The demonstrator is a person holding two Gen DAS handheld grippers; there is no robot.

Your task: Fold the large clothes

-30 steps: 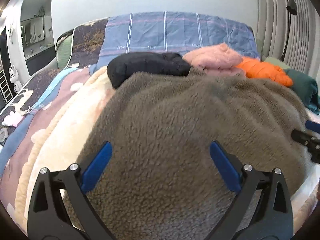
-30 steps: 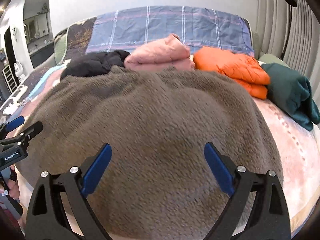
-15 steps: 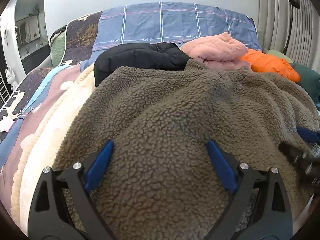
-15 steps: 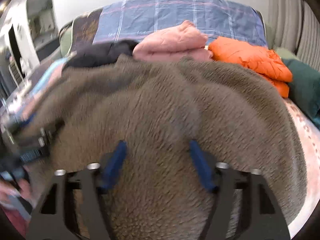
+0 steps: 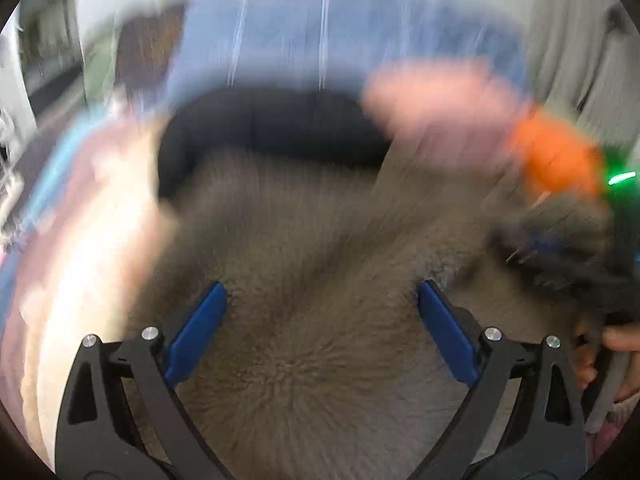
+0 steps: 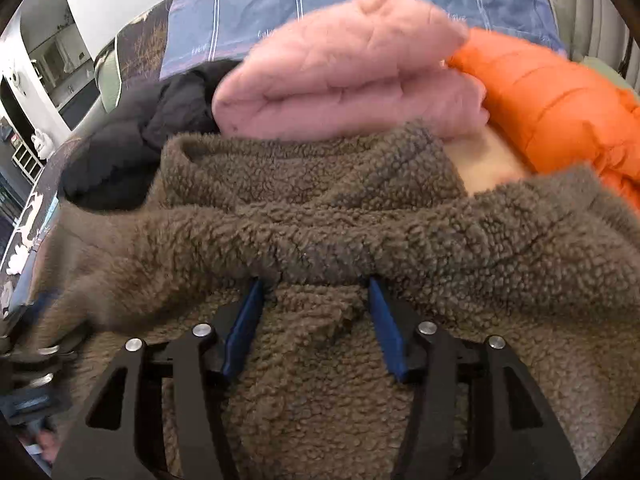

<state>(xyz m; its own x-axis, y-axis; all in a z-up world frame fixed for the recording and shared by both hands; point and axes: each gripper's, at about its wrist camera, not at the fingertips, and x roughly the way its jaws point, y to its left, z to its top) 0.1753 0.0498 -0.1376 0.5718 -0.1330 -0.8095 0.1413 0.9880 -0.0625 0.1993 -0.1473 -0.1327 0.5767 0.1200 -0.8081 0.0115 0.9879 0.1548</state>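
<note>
Fleece [image 6: 320, 240] bunched btwn right gripper [image 6: 316, 300] fingers, clamped; left gripper [image 5: 320, 304] spread wide over it, blurred.

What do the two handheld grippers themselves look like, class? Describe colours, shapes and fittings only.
Both match. The left gripper and right gripper each have two black plastic arms with triangular cut-outs, round silver bolt heads at the joints, and flat, narrow blue finger pads. No cables or sleeves show. A bare hand appears at the left view's edge.
</note>
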